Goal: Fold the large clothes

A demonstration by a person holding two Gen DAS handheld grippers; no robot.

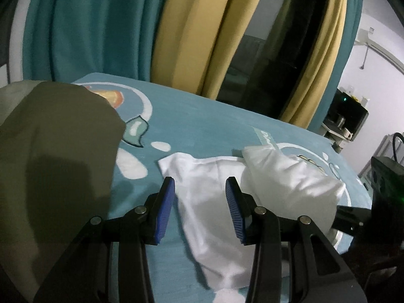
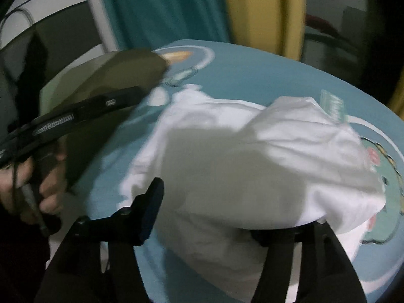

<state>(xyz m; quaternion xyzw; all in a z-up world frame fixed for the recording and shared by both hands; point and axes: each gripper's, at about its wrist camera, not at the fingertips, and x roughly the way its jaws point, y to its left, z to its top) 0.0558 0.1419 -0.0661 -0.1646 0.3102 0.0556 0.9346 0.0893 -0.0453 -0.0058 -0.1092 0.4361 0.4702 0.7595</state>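
Bed (image 1: 214, 126): teal sheet with cartoon print; no containers seen.

White garment (image 1: 214, 202): crumpled on the sheet near the front edge, in a bunched heap. In the left wrist view its long axis runs from a corner at upper left toward the lower right, with a narrower tail trailing down between the fingers.

Olive garment (image 1: 50, 151): lies to the left, apart from the white one.

Left gripper (image 1: 199, 186): jaws apart, blue pads (image 1: 164, 212) either side of the white cloth, pinching nothing.

Right gripper (image 2: 227, 202): jaws spread wide; white garment (image 2: 240, 164) draped over its right finger, which is hidden.

Hand (image 2: 48, 184): wrapped round the left gripper's handle.

Curtains (image 1: 101, 25): teal and yellow, behind the bed.
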